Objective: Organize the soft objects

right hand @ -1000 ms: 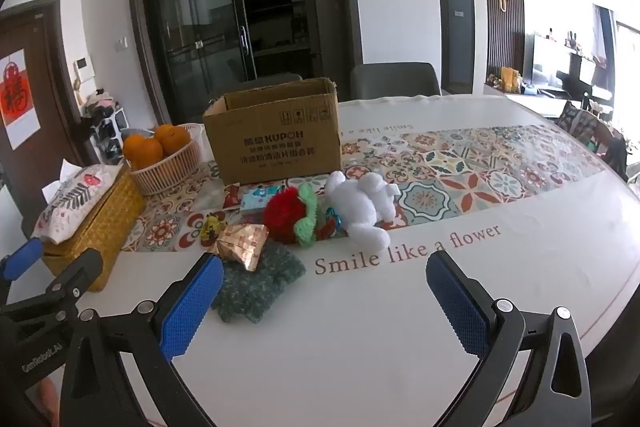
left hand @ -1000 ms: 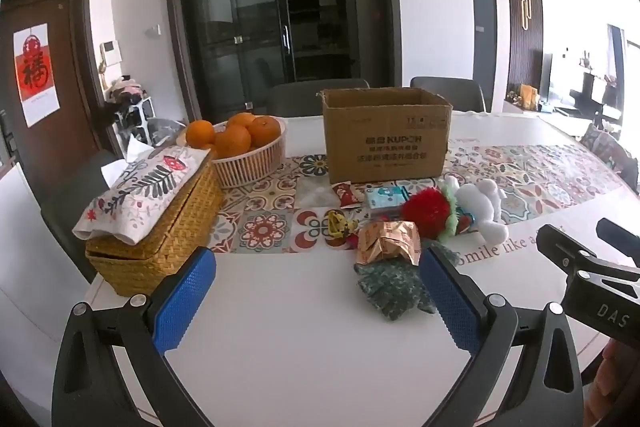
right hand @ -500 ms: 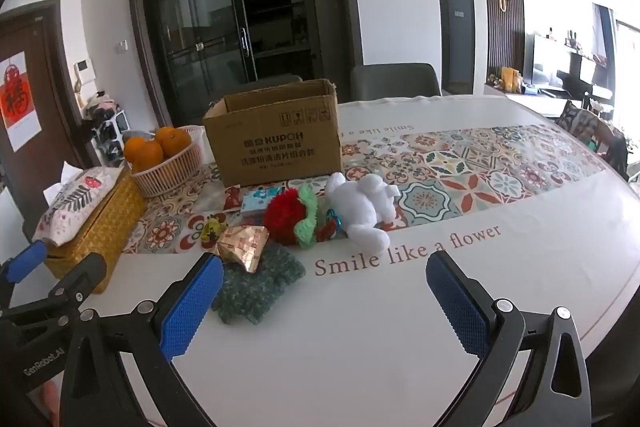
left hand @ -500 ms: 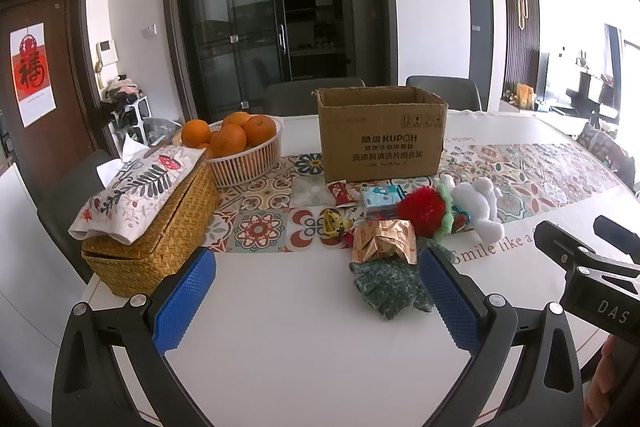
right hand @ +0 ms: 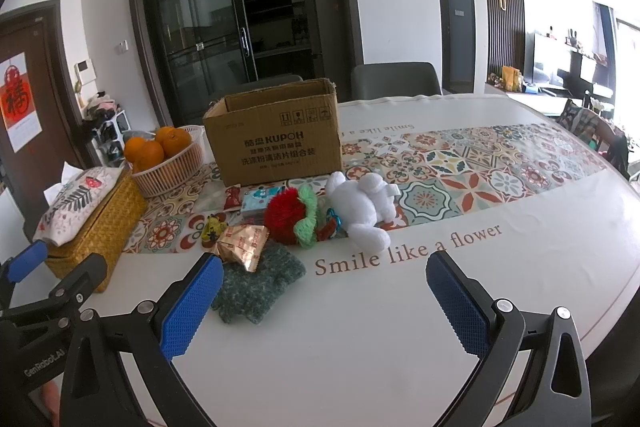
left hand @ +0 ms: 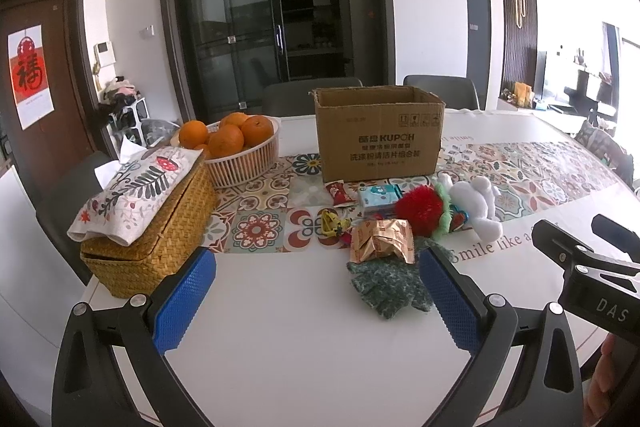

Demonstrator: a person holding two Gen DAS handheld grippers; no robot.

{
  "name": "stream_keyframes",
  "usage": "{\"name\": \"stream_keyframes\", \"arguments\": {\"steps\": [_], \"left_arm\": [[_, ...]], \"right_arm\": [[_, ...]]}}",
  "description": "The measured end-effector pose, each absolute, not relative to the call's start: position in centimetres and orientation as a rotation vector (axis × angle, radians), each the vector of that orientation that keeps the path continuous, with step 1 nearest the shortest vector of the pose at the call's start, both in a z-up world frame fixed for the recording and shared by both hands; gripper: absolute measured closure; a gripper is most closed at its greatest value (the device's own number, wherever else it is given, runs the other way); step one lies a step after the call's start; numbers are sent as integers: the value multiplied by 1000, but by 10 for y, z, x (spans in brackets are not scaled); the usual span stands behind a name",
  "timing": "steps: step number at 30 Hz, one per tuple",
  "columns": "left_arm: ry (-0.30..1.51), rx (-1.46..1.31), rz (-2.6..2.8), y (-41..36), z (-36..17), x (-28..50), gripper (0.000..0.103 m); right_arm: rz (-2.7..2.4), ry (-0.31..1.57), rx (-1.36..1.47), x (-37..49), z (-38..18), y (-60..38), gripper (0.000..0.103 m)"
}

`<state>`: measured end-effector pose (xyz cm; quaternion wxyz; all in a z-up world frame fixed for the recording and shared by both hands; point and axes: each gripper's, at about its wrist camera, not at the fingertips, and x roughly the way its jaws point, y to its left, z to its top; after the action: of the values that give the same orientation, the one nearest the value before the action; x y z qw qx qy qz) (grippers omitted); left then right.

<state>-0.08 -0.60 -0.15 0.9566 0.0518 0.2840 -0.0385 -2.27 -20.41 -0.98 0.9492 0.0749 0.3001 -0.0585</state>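
A white plush toy [right hand: 366, 207] lies on the table beside a red and green fuzzy toy [right hand: 294, 217]. A grey-green knitted glove [right hand: 256, 287] lies nearer, with a gold foil packet [right hand: 242, 241] resting on its far edge. An open cardboard box [right hand: 276, 135] stands behind them. The same pile shows in the left wrist view: plush [left hand: 478, 203], red toy [left hand: 420, 207], glove [left hand: 388, 287], box [left hand: 378, 135]. My left gripper [left hand: 316, 301] is open and empty, short of the glove. My right gripper [right hand: 324, 301] is open and empty, just right of the glove.
A woven tissue box with a floral cloth [left hand: 148, 227] stands at the left, a white basket of oranges [left hand: 236, 151] behind it. Small snack packets [left hand: 378, 195] lie near the box. Chairs stand beyond the table's far edge.
Both views have shifted slightly; the objects sit a little lower in the left wrist view. Both grippers stay open and nothing on the table has moved.
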Motion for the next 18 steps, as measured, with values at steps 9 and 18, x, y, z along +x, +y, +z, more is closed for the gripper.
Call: {"name": "stream_keyframes", "arguments": {"steps": [9,18], "left_arm": [[591,100,-91,-7,-2,-1,0],[601,96,-99,-7,-2,1,0]], "right_arm": [[-119,612,153,-23,-10,-205,0],[-117,611,153,-23,-9,-205,0]]}}
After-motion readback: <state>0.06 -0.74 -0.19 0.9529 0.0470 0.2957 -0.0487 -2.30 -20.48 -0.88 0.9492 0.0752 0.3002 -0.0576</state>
